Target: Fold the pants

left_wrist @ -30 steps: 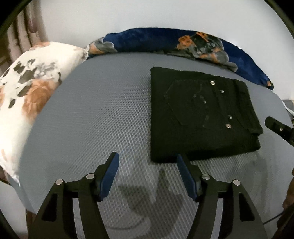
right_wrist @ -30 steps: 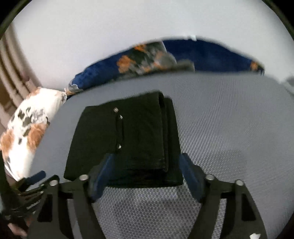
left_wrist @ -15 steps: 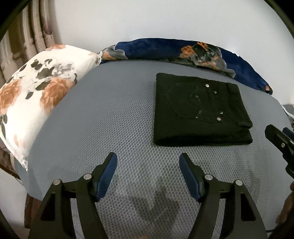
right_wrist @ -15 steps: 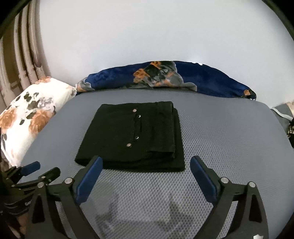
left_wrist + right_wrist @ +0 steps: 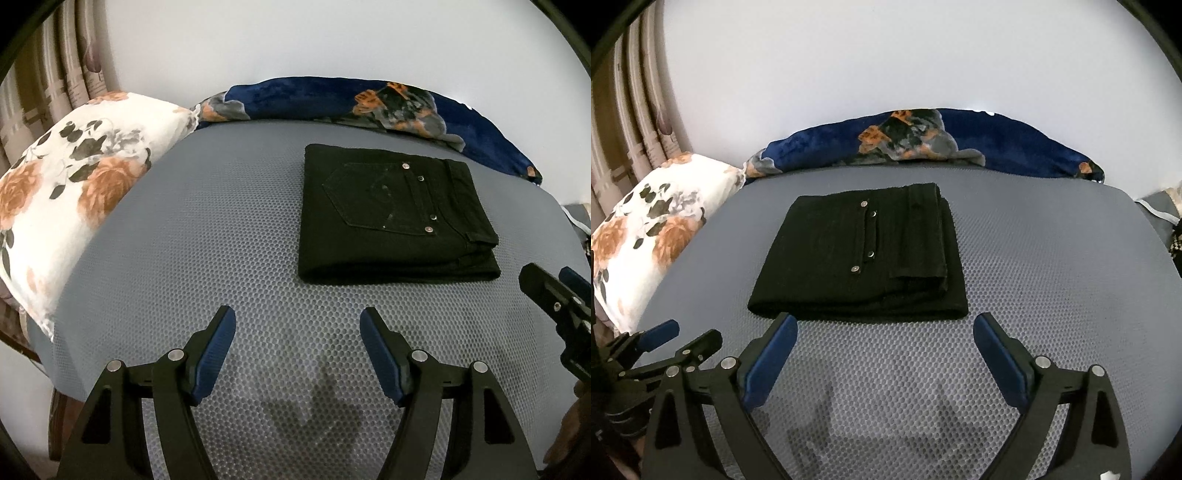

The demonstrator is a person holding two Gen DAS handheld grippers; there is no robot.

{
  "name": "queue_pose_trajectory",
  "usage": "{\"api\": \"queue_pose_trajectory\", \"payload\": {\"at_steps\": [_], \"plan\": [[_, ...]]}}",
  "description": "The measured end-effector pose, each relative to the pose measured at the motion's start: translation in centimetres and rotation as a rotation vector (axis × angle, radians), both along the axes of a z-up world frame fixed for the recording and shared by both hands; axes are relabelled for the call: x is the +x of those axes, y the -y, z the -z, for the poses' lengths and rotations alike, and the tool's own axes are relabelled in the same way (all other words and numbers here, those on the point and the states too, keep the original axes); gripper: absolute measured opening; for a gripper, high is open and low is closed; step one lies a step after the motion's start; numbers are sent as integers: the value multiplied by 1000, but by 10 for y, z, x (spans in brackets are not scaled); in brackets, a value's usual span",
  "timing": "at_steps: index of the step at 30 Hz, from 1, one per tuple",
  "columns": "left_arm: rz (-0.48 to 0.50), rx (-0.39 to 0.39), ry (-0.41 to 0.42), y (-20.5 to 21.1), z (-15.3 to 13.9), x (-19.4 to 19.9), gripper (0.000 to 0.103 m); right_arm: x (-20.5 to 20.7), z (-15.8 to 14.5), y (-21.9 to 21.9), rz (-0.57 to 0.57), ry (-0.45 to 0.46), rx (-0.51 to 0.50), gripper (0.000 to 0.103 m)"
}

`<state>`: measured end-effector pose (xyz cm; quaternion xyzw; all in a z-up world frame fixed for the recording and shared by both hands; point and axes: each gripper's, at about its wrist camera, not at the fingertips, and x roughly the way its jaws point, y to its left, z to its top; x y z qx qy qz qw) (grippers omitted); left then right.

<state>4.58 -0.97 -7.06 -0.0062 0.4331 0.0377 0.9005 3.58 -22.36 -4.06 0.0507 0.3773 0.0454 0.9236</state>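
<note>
Holding your left gripper (image 5: 297, 325) spread wide and empty above the grey mesh bed surface (image 5: 207, 236), you have nothing between its blue pads (image 5: 218, 343), and the pants (image 5: 391, 218) lie ahead and to its right, clear of both fingers. Your right gripper (image 5: 884, 332) is likewise parted and carrying nothing, its tips just short of the near edge of the pants (image 5: 860, 254) without touching the cloth.

The pants sit as a compact black rectangle in the middle of the bed, pocket and rivets facing up, waistband layers stacked along the right side. The folding looks done or very nearly so, so the step in hand is, by my reading, a clean finish. Lift both grippers away rather than dragging them across the mesh, since a snagged fingertip could pull the near fold open. If you judge one more tidy is needed, look at the right corner, where the layers step out slightly; press it flat from above with closed fingers rather than pinching it, which would lift the top layer.

Beyond the pants, the blue floral blanket (image 5: 369, 103) runs along the far edge and the white floral pillow (image 5: 74, 184) lies at the left, both well apart from the garment.
</note>
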Motion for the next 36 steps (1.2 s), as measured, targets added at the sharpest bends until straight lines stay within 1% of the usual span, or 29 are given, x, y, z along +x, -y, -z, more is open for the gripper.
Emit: {"api": "queue_pose_trajectory", "payload": {"at_steps": [18,36], "plan": [[5,-6,-28,0,6,2,70,3,11,3,9,-44,23,95],[15,-15,-18,1,6,4,70,5,15,4,18,-59,27,95]]}}
